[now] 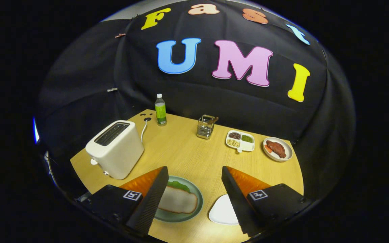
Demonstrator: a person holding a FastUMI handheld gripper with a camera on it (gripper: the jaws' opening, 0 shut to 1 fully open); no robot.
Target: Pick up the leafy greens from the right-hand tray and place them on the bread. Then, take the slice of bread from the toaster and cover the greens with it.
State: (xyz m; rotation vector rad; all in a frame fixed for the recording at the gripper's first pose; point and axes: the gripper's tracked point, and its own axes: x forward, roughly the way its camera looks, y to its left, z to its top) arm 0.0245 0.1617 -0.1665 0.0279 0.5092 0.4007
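Gripper view: a black cloth booth wall rises behind a light wooden table, with a white toaster at its left side. Near the fingers sits a green plate holding a bread slice with leafy greens on its far edge, and a white tray lies to its right. Farther off stand a green bottle, a metal holder, a divided dish and a plate of meat; the gripper hangs wide open, holding nothing.

I'm seeing a pale wood-grain tabletop looking matt, a smooth cream plastic toaster shining softly, a glinting metal wire holder, and ribbed pads facing the gripper's spread fingers.
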